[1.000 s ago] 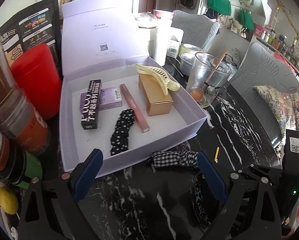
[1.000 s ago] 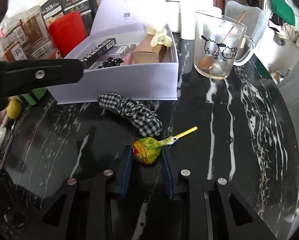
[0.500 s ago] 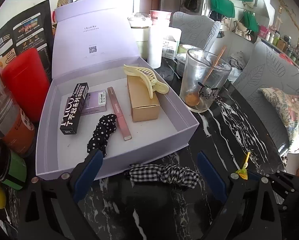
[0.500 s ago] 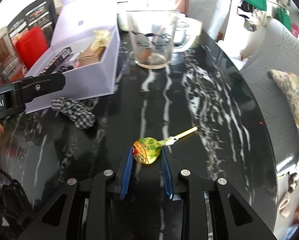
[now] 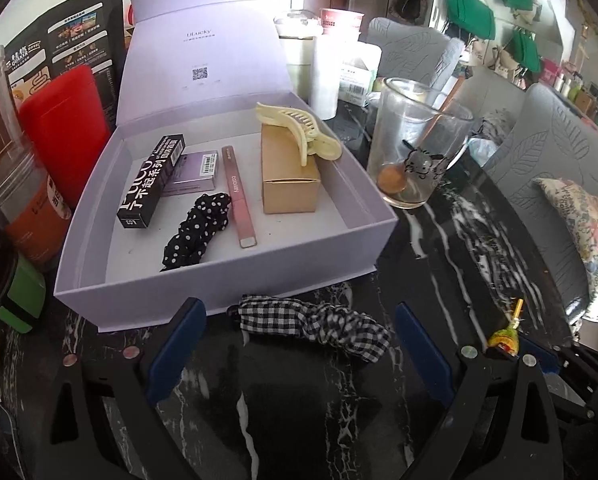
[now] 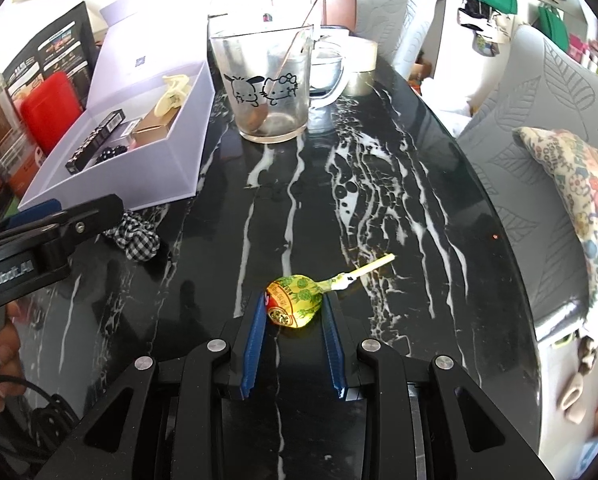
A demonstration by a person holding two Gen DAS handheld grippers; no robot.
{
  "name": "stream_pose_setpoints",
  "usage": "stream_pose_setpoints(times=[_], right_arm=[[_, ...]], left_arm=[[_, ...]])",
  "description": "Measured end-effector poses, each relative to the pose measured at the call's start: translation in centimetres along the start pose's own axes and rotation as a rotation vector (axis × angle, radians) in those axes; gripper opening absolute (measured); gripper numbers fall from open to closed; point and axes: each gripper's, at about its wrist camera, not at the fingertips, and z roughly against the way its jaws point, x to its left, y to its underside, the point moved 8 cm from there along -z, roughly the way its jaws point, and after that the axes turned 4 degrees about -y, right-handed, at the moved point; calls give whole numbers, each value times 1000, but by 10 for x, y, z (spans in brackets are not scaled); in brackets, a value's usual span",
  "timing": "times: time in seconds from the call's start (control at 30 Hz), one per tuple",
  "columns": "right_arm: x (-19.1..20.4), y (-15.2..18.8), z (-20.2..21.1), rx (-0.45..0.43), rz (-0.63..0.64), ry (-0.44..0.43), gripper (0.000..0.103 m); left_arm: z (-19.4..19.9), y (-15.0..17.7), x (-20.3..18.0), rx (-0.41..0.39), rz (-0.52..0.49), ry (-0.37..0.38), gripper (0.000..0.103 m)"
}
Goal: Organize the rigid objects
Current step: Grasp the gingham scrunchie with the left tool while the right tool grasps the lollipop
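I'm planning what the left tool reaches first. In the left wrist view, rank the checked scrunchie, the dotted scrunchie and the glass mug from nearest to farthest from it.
1. Checked scrunchie: on the table, between the open left tool's fingers.
2. Dotted scrunchie: inside the box, near its front wall.
3. Glass mug: right of the box, farther back.

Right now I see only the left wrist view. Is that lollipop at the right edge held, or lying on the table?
Observer: Held. The right gripper pinches the lollipop by its wrapped head, stick pointing away.
Operator: What is printed on the glass mug?
Observer: Two cartoon faces on the glass mug, a dog and a cat with a bow.
Operator: Does the mug have a handle?
Observer: Yes, on the side away from the lilac box.
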Motion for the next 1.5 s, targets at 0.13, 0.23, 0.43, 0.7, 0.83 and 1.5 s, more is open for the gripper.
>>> stream_pose_setpoints(times=[0.13,0.23,0.43,0.7,0.83,1.5], right_arm=[[2,3,2,-1,-4,-15,29],[4,4,7,-9,1,-27,29],[7,5,8,-14,10,-37,29],[7,11,8,-16,10,-59,29],[10,15,9,-16,24,-67,29],[9,25,17,-17,14,-66,29]], left_arm=[[-16,2,7,53,25,-67,97],[-24,6,11,79,59,-66,97],[-18,13,12,61,30,-87,97],[0,30,26,67,0,-107,97],[7,37,23,39,-43,-90,97],[-6,19,-4,37,-172,102,97]])
